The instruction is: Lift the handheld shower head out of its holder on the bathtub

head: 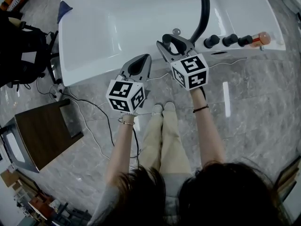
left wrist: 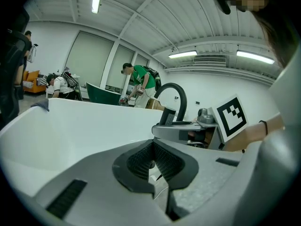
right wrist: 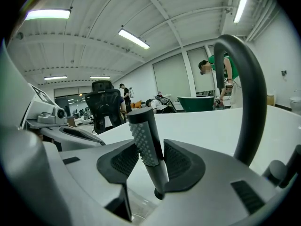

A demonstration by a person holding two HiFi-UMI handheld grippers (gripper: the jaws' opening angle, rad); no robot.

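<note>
The handheld shower head (right wrist: 145, 142) is a black stick with a dotted grey nozzle face. It stands leaning left in its holder (right wrist: 160, 193) on the white bathtub's rim (head: 94, 74). My right gripper (right wrist: 146, 160) is open, its ribbed pads on either side of the stick; I see no firm press on it. In the head view the right gripper (head: 175, 44) sits over the rim beside the black arched faucet (head: 204, 13). My left gripper (head: 141, 62) hovers just left of it at the tub edge, shut on nothing (left wrist: 153, 145).
Three black knobs (head: 229, 40) and an orange-tipped part (head: 261, 38) line the rim to the right. A brown cabinet (head: 42, 133) and cables lie on the marble floor at left. A black chair (head: 19, 55) stands beyond it. People work in the background (left wrist: 141, 81).
</note>
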